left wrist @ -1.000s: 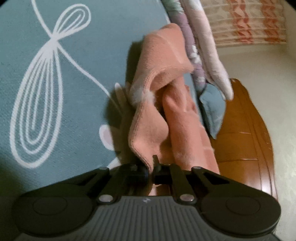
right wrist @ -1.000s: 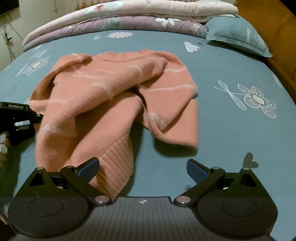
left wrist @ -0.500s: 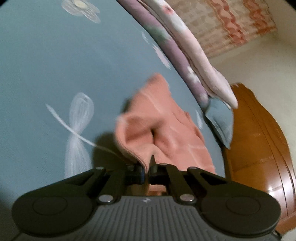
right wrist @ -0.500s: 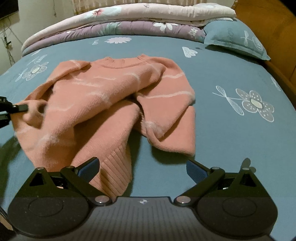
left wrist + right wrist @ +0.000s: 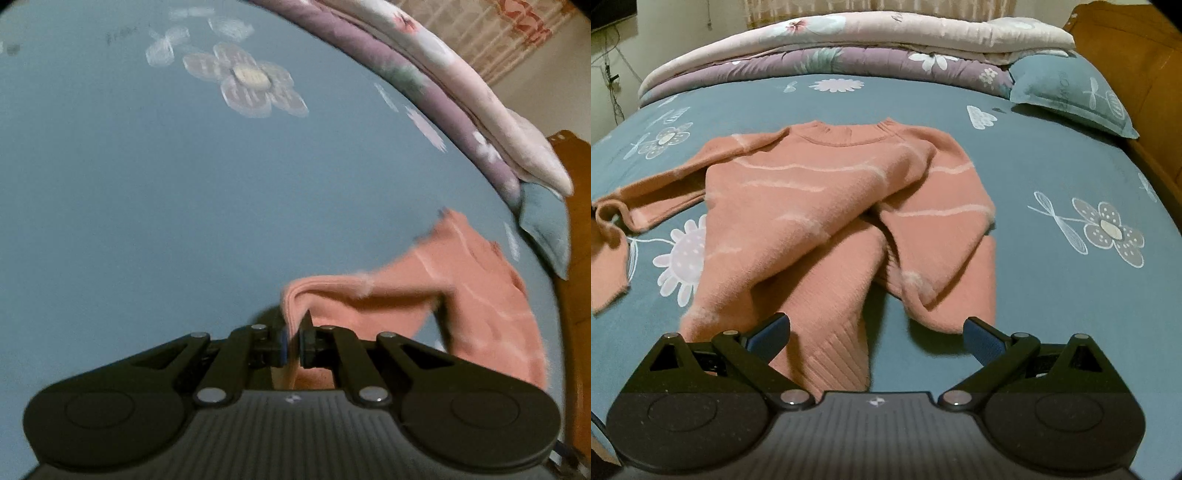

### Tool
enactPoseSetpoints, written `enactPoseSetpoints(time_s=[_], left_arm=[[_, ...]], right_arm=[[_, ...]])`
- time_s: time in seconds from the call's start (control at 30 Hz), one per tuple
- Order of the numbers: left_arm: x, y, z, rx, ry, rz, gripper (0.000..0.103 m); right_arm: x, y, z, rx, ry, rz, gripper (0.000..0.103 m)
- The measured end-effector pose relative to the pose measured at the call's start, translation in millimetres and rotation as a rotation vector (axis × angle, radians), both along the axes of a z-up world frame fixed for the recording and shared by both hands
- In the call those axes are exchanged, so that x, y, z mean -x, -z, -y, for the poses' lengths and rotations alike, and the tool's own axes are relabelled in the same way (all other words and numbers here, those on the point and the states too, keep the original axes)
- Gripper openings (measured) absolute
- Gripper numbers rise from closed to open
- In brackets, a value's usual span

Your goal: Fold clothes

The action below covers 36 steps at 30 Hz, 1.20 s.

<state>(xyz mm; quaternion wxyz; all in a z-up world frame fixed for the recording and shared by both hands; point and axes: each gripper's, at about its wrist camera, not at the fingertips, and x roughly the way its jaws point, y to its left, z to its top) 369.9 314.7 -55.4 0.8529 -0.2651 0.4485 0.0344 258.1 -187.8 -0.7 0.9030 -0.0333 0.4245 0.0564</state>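
Note:
A salmon-pink sweater [image 5: 827, 206] with pale wavy stripes lies rumpled on the blue flowered bedsheet [image 5: 1052, 266], collar toward the far quilts. Its left sleeve [image 5: 646, 199] is drawn out to the left edge of the right wrist view. In the left wrist view my left gripper [image 5: 291, 345] is shut on that sleeve's cuff [image 5: 299, 299], and the sleeve stretches from it to the sweater's body [image 5: 487, 295] at the right. My right gripper [image 5: 875, 336] stands open just above the ribbed hem [image 5: 831, 365], nothing between its fingers.
Folded quilts, purple and pale pink [image 5: 857, 48], lie along the far side of the bed. A blue pillow [image 5: 1071, 96] rests at the far right by the wooden bed frame [image 5: 1137, 62]. Bare sheet [image 5: 147, 184] spreads left of the sweater.
My left gripper has pulled the sleeve out to the left and lifted it, away from the sweater's body. The sweater's left side has spread out. My right gripper has stayed still and open.

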Motion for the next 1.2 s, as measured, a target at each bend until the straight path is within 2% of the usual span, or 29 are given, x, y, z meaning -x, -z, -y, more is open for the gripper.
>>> enactPoseSetpoints(time_s=[0.17,0.4,0.53,0.67,0.7,0.73,0.77,0.83,0.93,1.07,1.13,1.2], left_arm=[[-37.3,-13.4,-27.1,-0.110,-0.029,0.000,0.005],[-55.0,-0.8,-47.3,-0.119,-0.051,-0.046,0.012],[-51.1,-23.4,-33.4,-0.223,0.034,-0.018,0.018],[-42.9,-55.4,-10.6,-0.347,0.133,0.007,0.020],[-39.5,-67.2,0.6,-0.393,0.170,0.049,0.023],[-36.3,-78.6,12.0,-0.437,0.207,0.093,0.034],[-34.3,-87.5,24.4,-0.472,0.246,0.138,0.049],[-33.5,-97.5,50.8,-0.525,0.343,0.215,0.061],[-45.6,-83.5,92.5,-0.550,0.534,0.255,0.067],[-74.9,-31.0,149.2,-0.602,0.742,0.188,0.067],[-88.3,-9.4,168.4,-0.666,0.785,0.169,0.067],[-106.8,3.5,174.5,-0.700,0.764,0.150,0.065]], right_arm=[[1.2,-0.4,-7.7,0.012,0.020,-0.001,0.102],[0.6,-4.6,-15.1,0.033,0.048,0.007,0.102],[-1.4,-8.7,-18.2,0.044,0.051,0.015,0.102],[-8.1,-15.7,-23.9,0.055,0.044,0.030,0.102],[-10.5,-17.5,-26.0,0.055,0.041,0.033,0.102],[-13.0,-18.9,-28.4,0.056,0.036,0.035,0.102],[-15.5,-20.4,-30.9,0.057,0.030,0.037,0.102],[-21.7,-22.1,-37.8,0.063,0.006,0.038,0.102],[-29.6,-23.3,-48.2,0.076,-0.026,0.040,0.102],[-37.7,-24.7,-57.1,0.092,-0.050,0.033,0.102],[-39.1,-26.5,-59.0,0.105,-0.051,0.030,0.102],[-39.3,-28.2,-59.0,0.116,-0.047,0.028,0.102]])
